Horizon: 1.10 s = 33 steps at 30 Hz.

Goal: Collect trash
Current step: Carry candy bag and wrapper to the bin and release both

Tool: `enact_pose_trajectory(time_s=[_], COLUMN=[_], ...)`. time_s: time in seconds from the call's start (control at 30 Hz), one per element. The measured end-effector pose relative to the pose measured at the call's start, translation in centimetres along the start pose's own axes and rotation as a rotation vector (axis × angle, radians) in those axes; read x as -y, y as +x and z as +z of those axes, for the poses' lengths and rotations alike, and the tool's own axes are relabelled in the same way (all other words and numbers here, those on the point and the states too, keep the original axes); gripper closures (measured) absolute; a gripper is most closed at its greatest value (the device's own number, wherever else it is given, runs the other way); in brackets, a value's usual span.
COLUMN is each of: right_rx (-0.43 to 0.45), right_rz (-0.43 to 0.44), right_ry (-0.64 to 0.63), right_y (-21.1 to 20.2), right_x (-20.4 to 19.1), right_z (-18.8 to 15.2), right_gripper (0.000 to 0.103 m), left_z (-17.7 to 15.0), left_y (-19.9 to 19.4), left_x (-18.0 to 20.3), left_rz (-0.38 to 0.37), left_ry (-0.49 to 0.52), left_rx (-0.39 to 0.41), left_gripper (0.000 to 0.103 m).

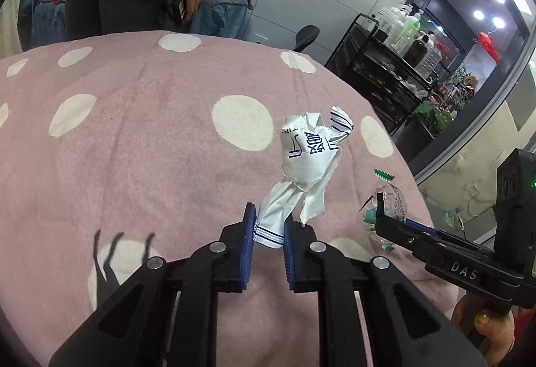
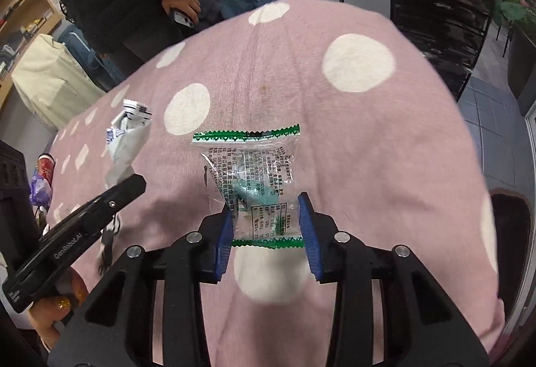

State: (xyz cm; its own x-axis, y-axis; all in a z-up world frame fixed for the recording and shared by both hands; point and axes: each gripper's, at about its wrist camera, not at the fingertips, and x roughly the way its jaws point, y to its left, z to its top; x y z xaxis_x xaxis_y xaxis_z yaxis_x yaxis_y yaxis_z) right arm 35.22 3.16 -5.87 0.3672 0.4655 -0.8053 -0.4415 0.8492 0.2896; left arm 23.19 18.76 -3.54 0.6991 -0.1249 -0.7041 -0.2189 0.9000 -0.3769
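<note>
Both pickups look done: the left gripper (image 1: 269, 226) is clamped on a crumpled white wrapper (image 1: 308, 152), the right gripper (image 2: 266, 216) on a clear green-edged packet (image 2: 258, 179), each sticking out ahead of its fingertips. Next probably calls for carrying both to a bin, not in view.

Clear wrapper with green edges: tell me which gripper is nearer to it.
Right. The right gripper has the clear wrapper between its jaws. The left gripper is off to its left, shut on the white wrapper.
</note>
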Motion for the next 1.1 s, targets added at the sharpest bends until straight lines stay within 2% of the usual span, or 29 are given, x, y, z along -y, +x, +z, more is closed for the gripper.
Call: enact_pose_trajectory(time_s=[0.2, 0.33, 0.53, 0.7, 0.9, 0.97, 1.03, 1.1], right_rx=[0.088, 0.150, 0.184, 0.170, 0.097, 0.066, 0.052, 0.052], right_rz=[0.005, -0.074, -0.171, -0.251, -0.358, -0.356, -0.374, -0.404], right_ry=[0.064, 0.109, 0.233, 0.329, 0.401, 0.431, 0.476, 0.525], right_y=[-6.3, -10.0, -13.5, -13.9, -10.2, -8.4, -7.0, -6.5], right_x=[3.7, 7.2, 14.0, 19.0, 24.3, 26.1, 27.3, 28.1], right_z=[-3.9, -6.4, -10.3, -12.7, -14.2, -15.0, -15.9, -17.0], right_gripper=[0.066, 0.066, 0.066, 0.066, 0.065, 0.054, 0.033, 0.029], left_z=[-2.8, -4.3, -5.9, -7.1, -9.4, -10.3, -11.0, -11.6], left_y=[-0.9, -1.2, -0.7, 0.5, 2.7, 3.2, 3.8, 4.2], left_x=[4.9, 9.2, 14.8, 19.1, 22.3, 23.0, 23.8, 24.4], left_rz=[-0.130, -0.206, -0.310, -0.368, -0.400, -0.397, -0.396, -0.395], left_ry=[0.018, 0.076, 0.151, 0.227, 0.277, 0.301, 0.323, 0.339], left_rx=[-0.025, -0.041, -0.085, -0.133, -0.225, -0.244, -0.265, -0.285], left_gripper=[0.087, 0.087, 0.087, 0.087, 0.087, 0.087, 0.087, 0.087])
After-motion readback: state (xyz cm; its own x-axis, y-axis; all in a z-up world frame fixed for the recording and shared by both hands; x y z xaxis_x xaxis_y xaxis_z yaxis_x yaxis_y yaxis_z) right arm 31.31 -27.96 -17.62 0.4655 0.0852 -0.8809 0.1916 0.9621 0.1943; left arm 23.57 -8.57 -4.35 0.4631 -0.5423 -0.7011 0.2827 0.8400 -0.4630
